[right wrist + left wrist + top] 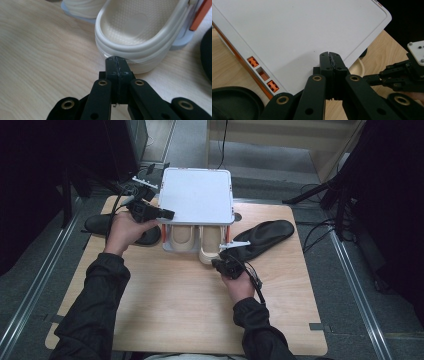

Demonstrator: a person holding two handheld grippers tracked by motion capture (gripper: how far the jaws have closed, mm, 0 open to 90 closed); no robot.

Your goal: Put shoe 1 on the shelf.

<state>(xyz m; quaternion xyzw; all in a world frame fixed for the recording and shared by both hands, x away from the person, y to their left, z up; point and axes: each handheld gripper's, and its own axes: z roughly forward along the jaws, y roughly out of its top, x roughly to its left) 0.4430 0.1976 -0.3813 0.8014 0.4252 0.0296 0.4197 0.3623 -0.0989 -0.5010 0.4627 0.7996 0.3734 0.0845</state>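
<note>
Both sets of my jaws are pressed together with nothing between them.

Left gripper [167, 213]: tips rest against the left edge of the white shoe rack's [197, 195] flat top, at its near left corner. In the left gripper view the shut tips [329, 58] lie over that white panel [299, 37], near its rim. Orange clips [252, 61] sit along the rack's side. No brand, label or writing is readable on the panel or the clips.

Right gripper [218, 263]: tips sit at the heel of the right cream slipper [209, 251], which sticks out of the rack's lower shelf toward the near edge of the wooden table [175, 305]. In the right gripper view the shut tips [116, 65] meet the heel rim of this slipper [135, 27]; whether they press on it I cannot tell. Its footbed is dotted, no logo legible.

A second cream slipper [181, 237] sits beside it under the rack, further in. One black insole [265, 237] lies toward the table's right edge, another [105, 227] at the left edge.
</note>
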